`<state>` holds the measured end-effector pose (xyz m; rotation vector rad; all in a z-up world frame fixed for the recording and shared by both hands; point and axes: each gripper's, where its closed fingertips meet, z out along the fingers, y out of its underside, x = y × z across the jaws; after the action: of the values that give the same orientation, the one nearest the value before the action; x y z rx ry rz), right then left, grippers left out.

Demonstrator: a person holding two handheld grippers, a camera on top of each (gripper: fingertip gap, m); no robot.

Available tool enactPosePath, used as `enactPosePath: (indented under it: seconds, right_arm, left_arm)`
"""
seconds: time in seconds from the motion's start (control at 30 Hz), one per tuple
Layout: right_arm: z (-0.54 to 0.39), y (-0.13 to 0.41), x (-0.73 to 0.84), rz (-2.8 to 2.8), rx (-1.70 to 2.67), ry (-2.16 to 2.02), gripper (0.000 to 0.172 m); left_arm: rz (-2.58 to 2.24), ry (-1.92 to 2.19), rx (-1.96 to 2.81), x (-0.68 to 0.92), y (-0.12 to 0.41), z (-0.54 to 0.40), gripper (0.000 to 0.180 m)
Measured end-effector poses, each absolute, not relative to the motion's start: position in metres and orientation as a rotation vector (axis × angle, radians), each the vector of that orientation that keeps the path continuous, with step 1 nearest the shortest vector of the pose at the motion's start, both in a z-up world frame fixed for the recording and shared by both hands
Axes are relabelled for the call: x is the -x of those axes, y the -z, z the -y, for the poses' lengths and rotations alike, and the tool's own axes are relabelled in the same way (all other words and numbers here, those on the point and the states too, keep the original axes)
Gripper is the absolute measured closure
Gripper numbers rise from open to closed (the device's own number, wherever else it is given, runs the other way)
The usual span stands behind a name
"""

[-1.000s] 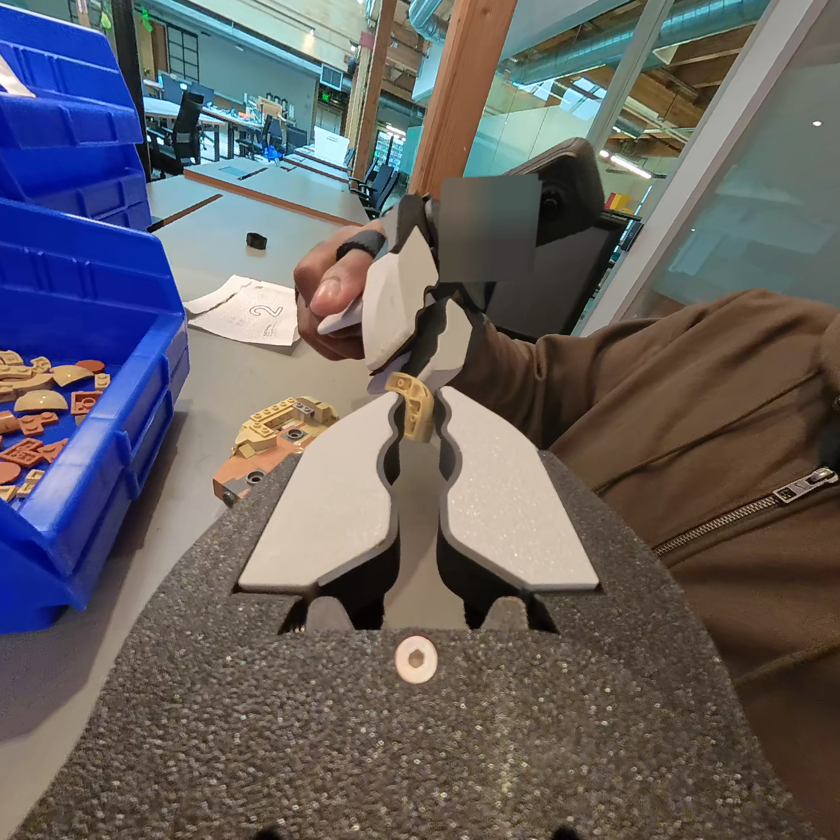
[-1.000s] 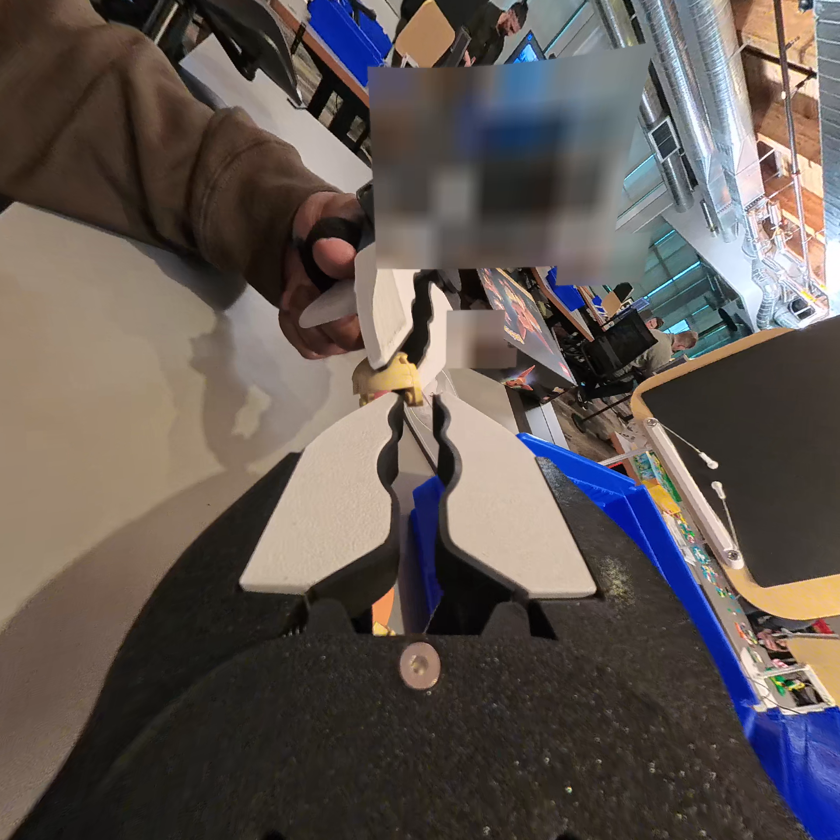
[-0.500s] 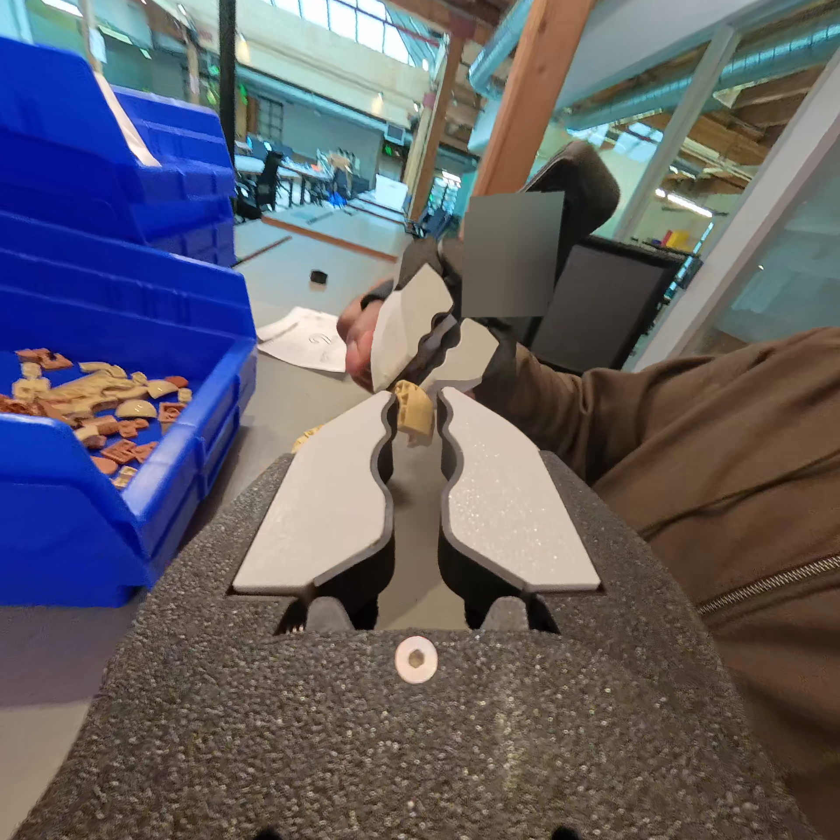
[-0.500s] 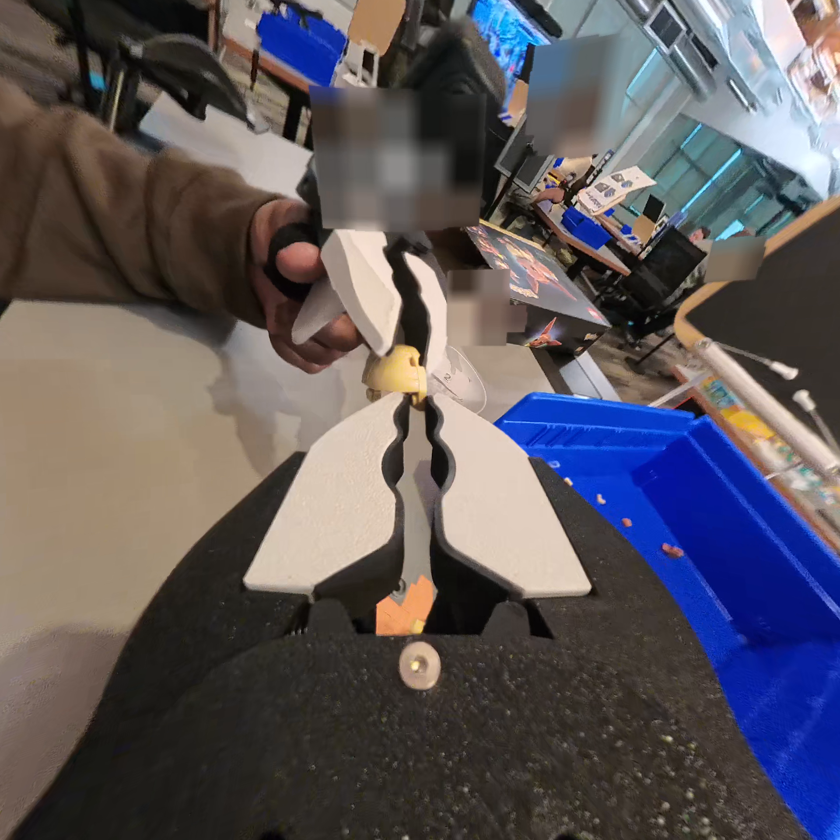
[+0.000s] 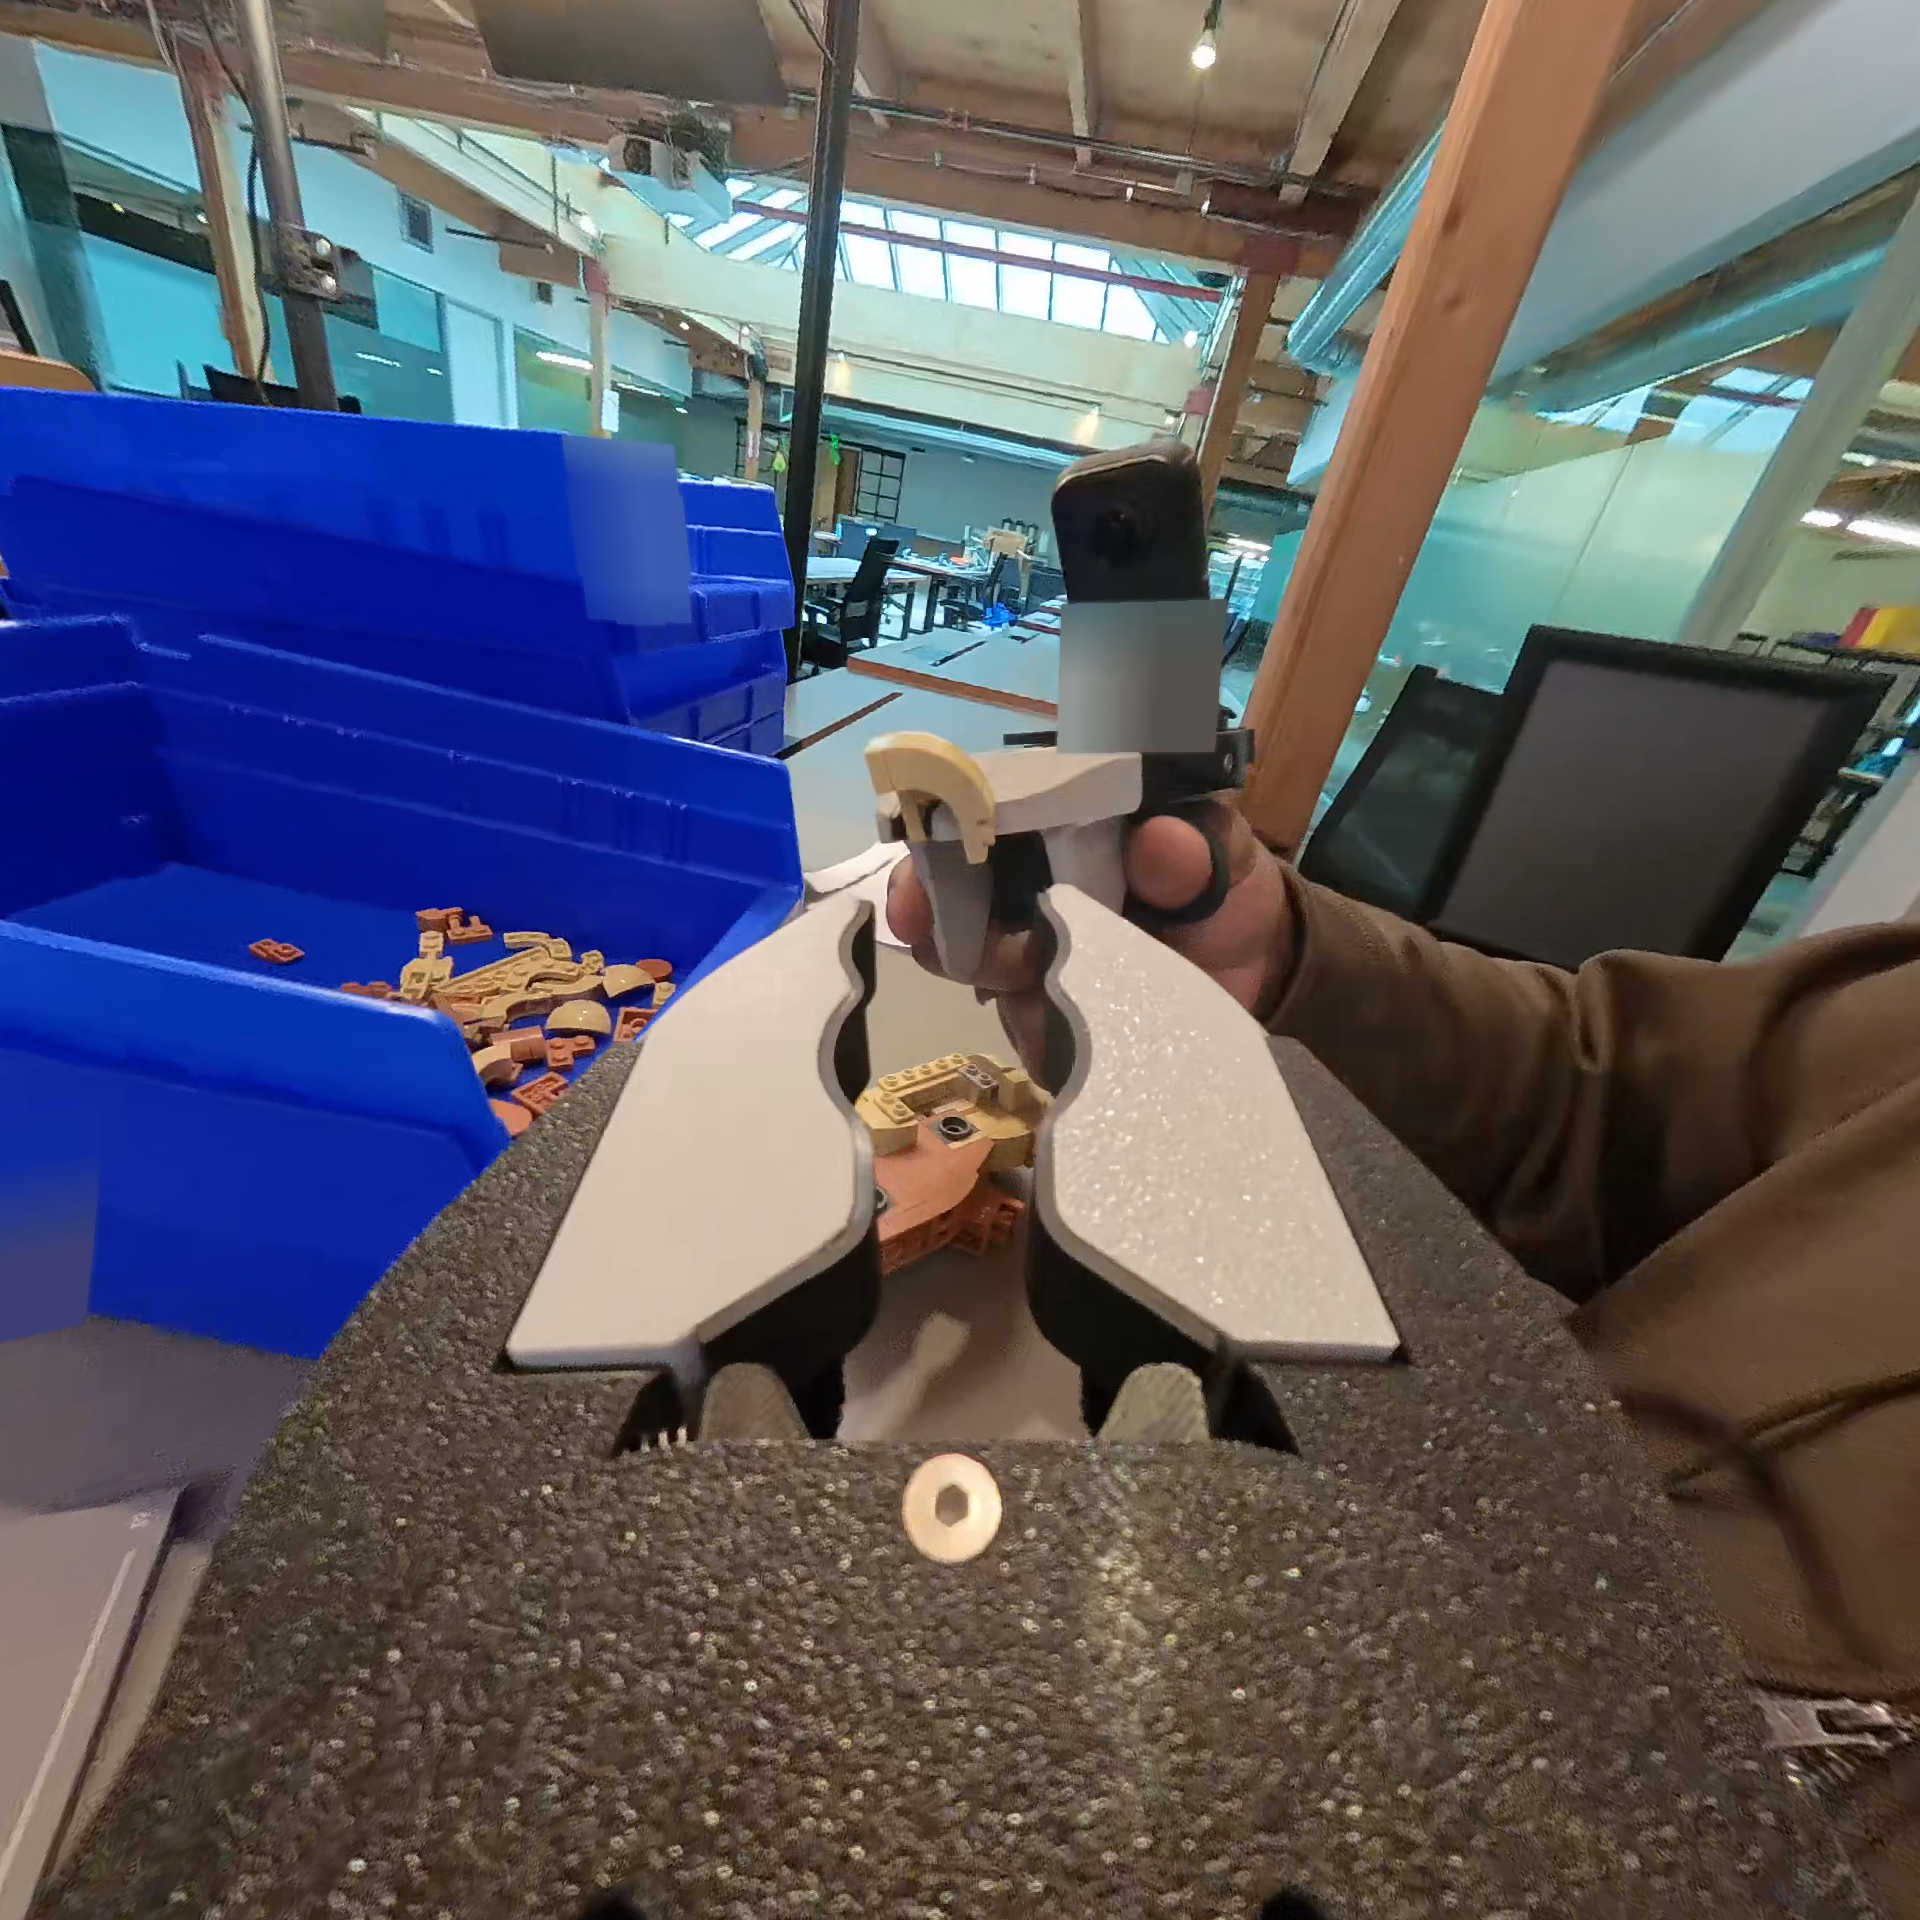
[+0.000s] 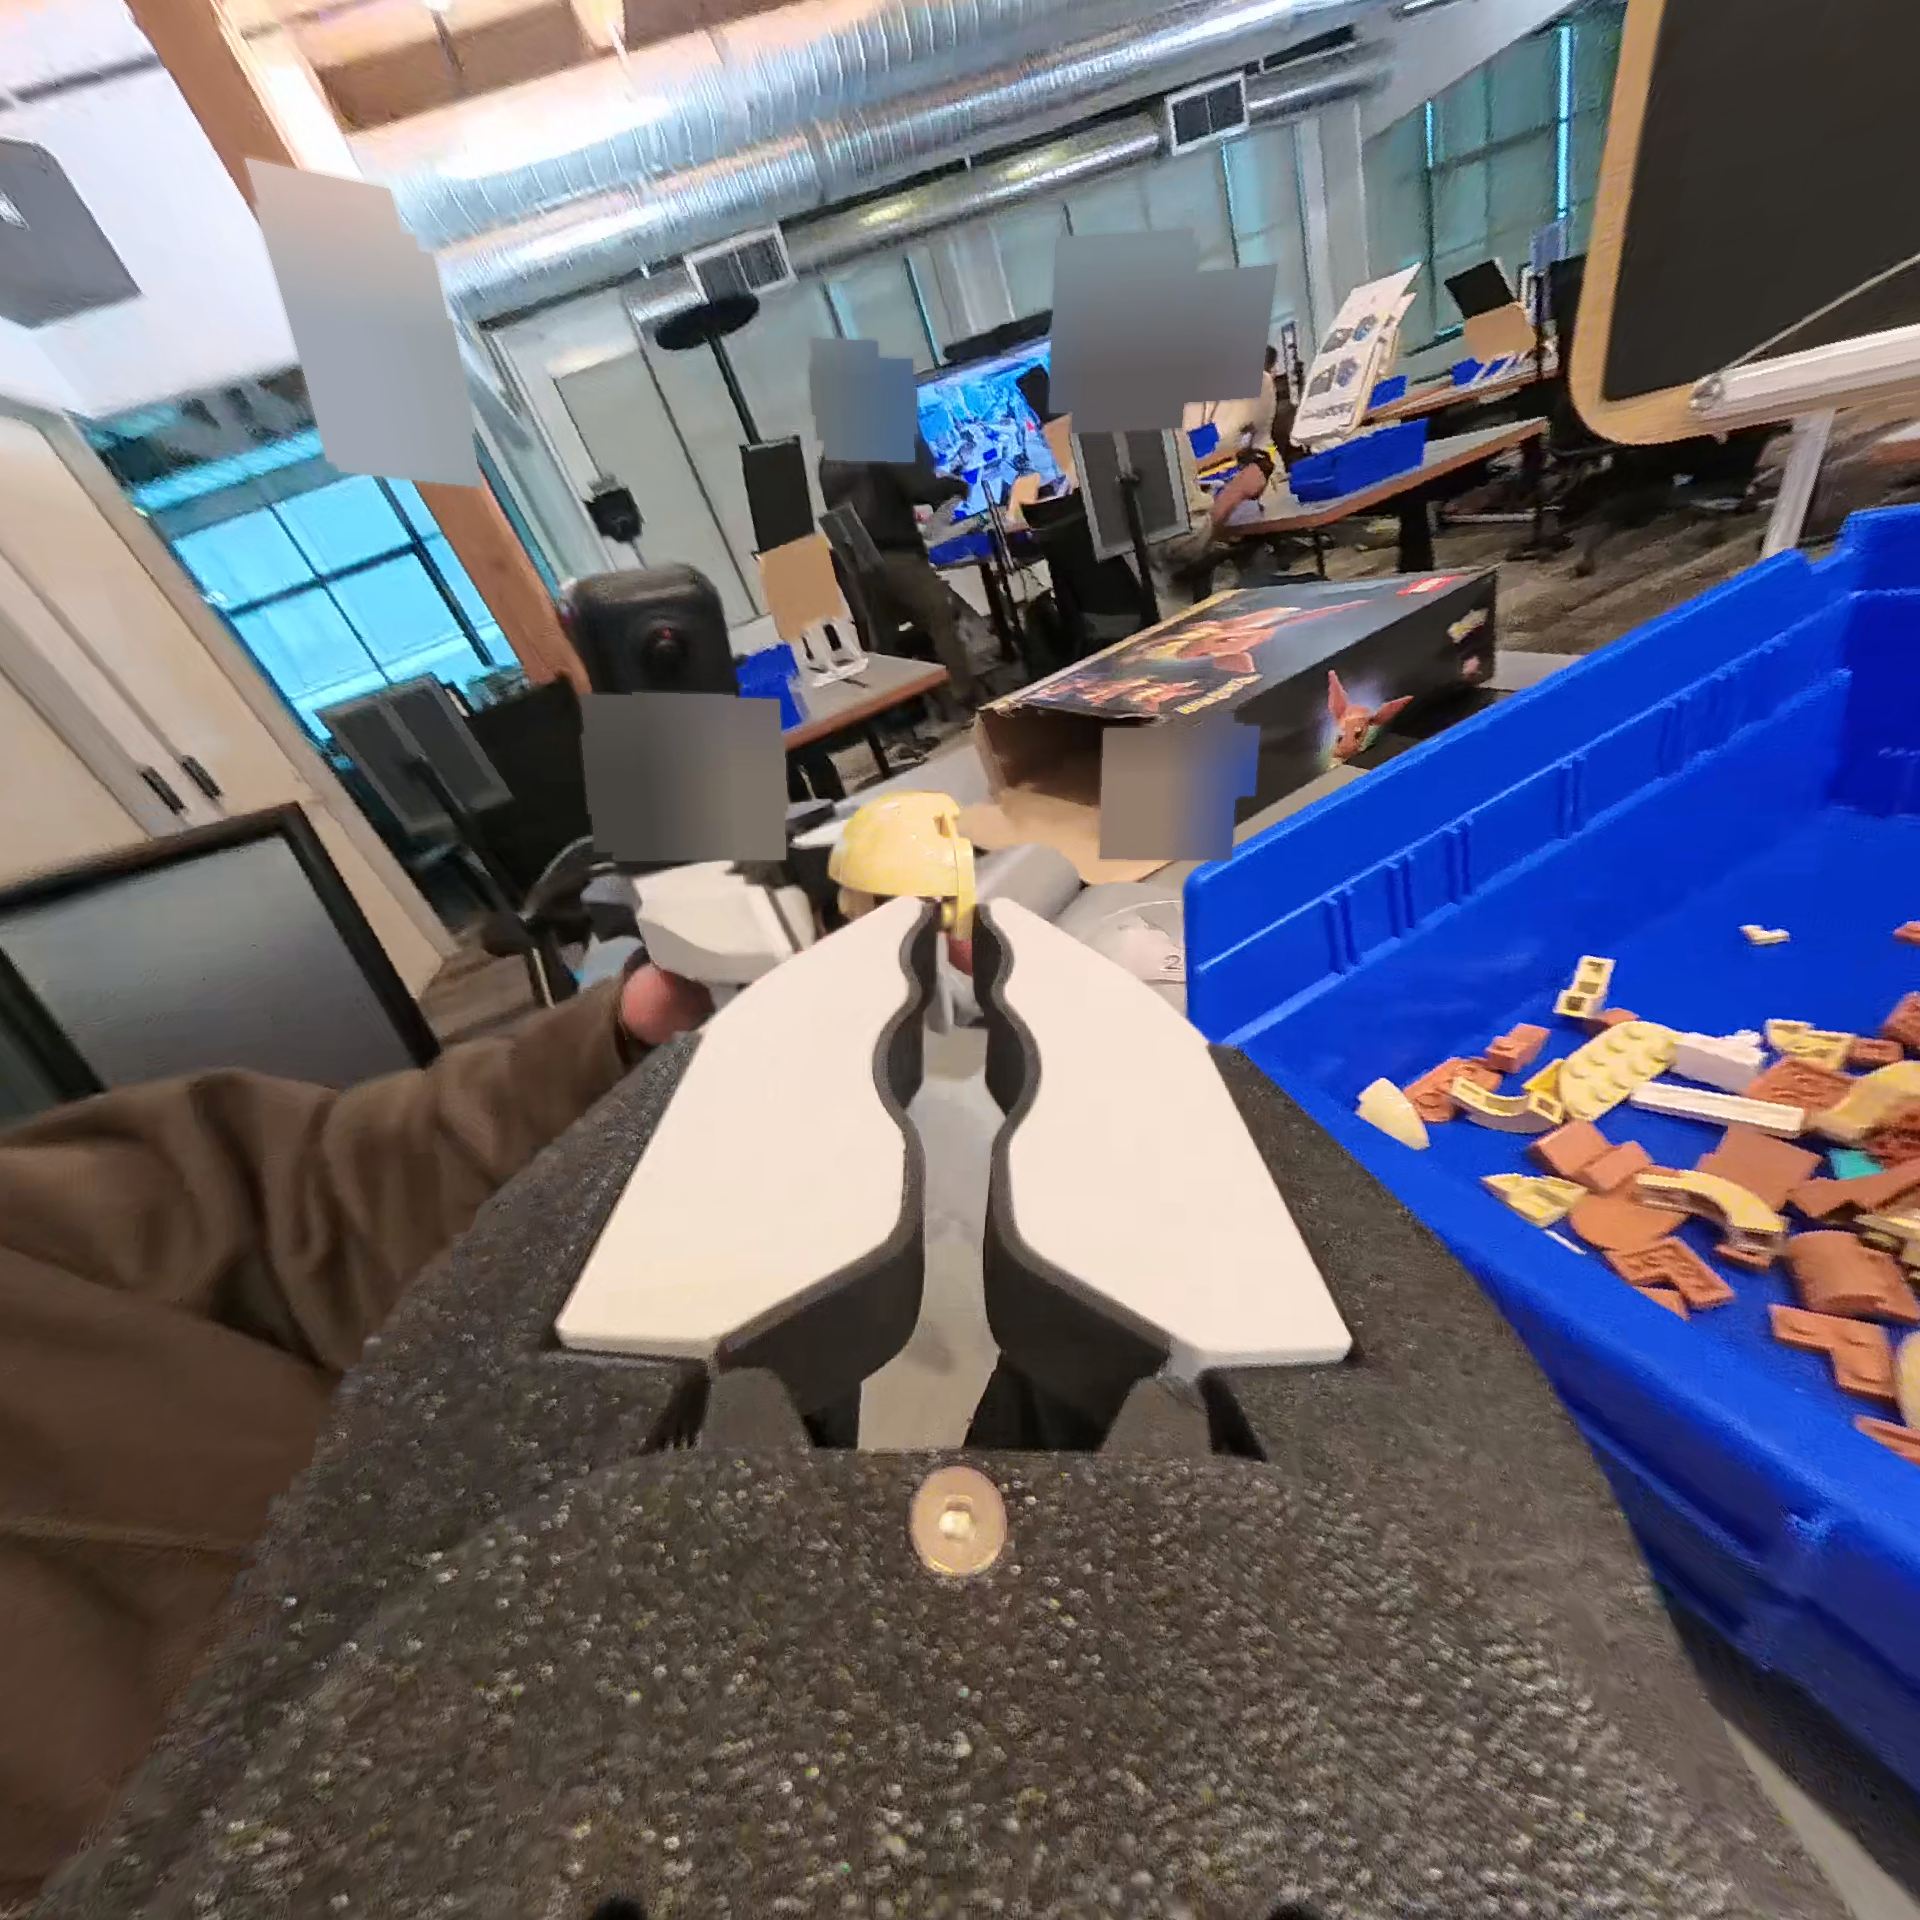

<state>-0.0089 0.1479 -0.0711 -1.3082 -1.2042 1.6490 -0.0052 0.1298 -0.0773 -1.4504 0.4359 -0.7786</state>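
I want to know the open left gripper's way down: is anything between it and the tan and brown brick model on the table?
Nothing visible: the brick model shows unobstructed between the open left gripper fingers. The right gripper, holding a tan curved piece, is higher and farther off.

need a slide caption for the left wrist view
Open left tool above a tan-and-brown brick model; right tool grips a tan curved piece beside blue bins.

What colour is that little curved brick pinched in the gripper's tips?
Tan, a pale yellowish beige: the curved brick shows best in the left wrist view.
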Motion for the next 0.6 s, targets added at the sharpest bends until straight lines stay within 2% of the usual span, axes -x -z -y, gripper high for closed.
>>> enactPosePath:
  seconds: [0.23, 0.37, 0.6]
  right_arm:
    - [-0.136, 0.073, 0.012, 1.244, 1.256, -1.623, 0.165]
    - [-0.13, 0.075, 0.015, 1.31, 1.169, -1.451, 0.166]
    - [-0.115, 0.067, 0.005, 1.436, 0.87, -1.202, 0.165]
  left_arm:
    - [-0.403, 0.821, 1.402, 0.001, 0.072, -0.129, 0.153]
    - [-0.427, 0.829, 1.362, 0.0, 0.068, -0.124, 0.169]
    - [-0.623, 0.763, 1.312, -0.013, 0.065, -0.106, 0.173]
